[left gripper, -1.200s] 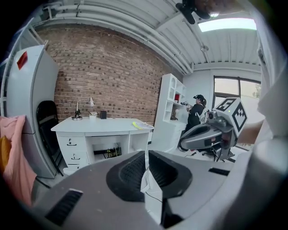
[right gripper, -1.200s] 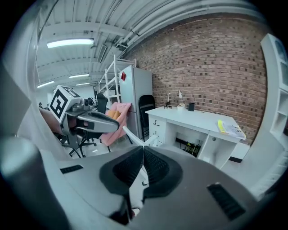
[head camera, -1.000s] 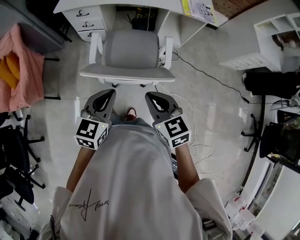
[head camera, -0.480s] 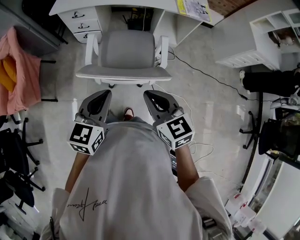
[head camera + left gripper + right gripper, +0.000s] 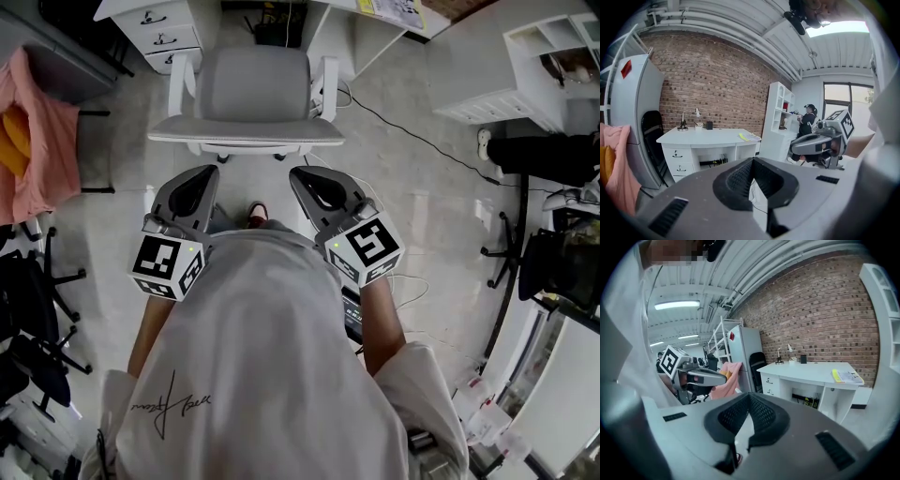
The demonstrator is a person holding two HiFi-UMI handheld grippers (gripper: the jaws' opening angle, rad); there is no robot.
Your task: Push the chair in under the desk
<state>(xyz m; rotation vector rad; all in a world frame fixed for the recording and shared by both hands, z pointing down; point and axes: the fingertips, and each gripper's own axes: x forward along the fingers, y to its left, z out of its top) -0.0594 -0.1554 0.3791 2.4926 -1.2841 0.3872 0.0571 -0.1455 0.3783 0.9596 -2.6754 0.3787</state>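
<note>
Chair (image 5: 253, 86) faces desk (image 5: 171, 39); backrest (image 5: 246, 134) apparently nearest the person.

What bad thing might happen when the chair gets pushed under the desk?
The black cable on the floor runs right beside the chair, so the chair might snag it. The left armrest sits near the drawers and might bump them if the push goes crooked. The left tool and right tool are closed and might slip off the backrest.
</note>
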